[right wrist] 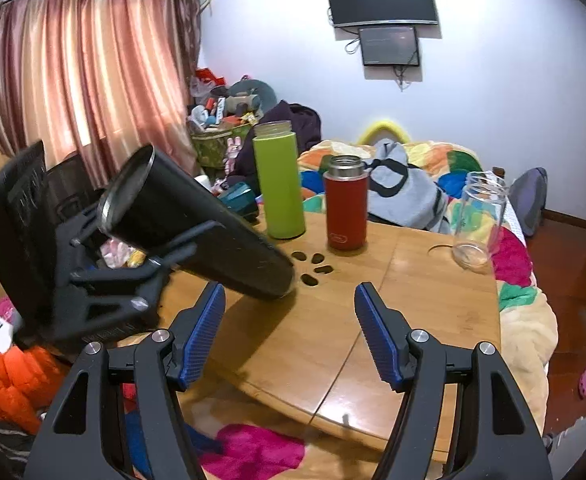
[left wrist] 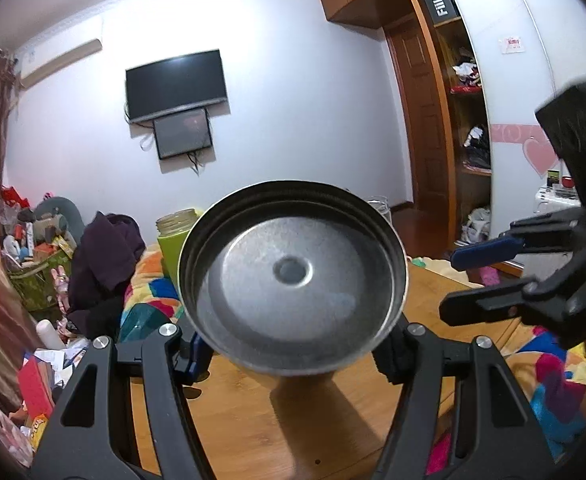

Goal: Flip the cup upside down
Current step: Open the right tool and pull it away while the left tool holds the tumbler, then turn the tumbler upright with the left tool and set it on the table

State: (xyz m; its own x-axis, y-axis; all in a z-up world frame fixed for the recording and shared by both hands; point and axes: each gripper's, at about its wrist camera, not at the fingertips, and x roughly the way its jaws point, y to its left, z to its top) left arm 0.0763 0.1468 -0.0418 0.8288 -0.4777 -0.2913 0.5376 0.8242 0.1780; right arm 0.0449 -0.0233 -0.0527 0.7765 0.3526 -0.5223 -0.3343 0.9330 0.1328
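- The left gripper (right wrist: 161, 248) holds a black steel cup (right wrist: 197, 224), its jaws clamped on the cup's sides near the middle.
- The cup is tilted steeply. One end rests on or just above the wooden worktop (right wrist: 425, 280); the other end points up and left, toward the curtain (right wrist: 85, 64).
- From the left wrist camera, the cup's round metal end (left wrist: 293, 272) fills the centre of the view, facing the lens.
- The right gripper (right wrist: 289, 336) hovers near the cup's low end, jaws wide apart and holding nothing.
- Behind the cup stand a green flask (right wrist: 279, 180) and a red flask (right wrist: 345, 204); a clear jar (right wrist: 479, 220) stands farther right, well apart.
- Risk: the smooth cup could slip or spin in the jaws during the turn, since the grip is on a slick curved wall.
- Risk: swinging the long cup round could knock over the green flask, which stands near it.
- Risk: setting it down off-level could make it topple.
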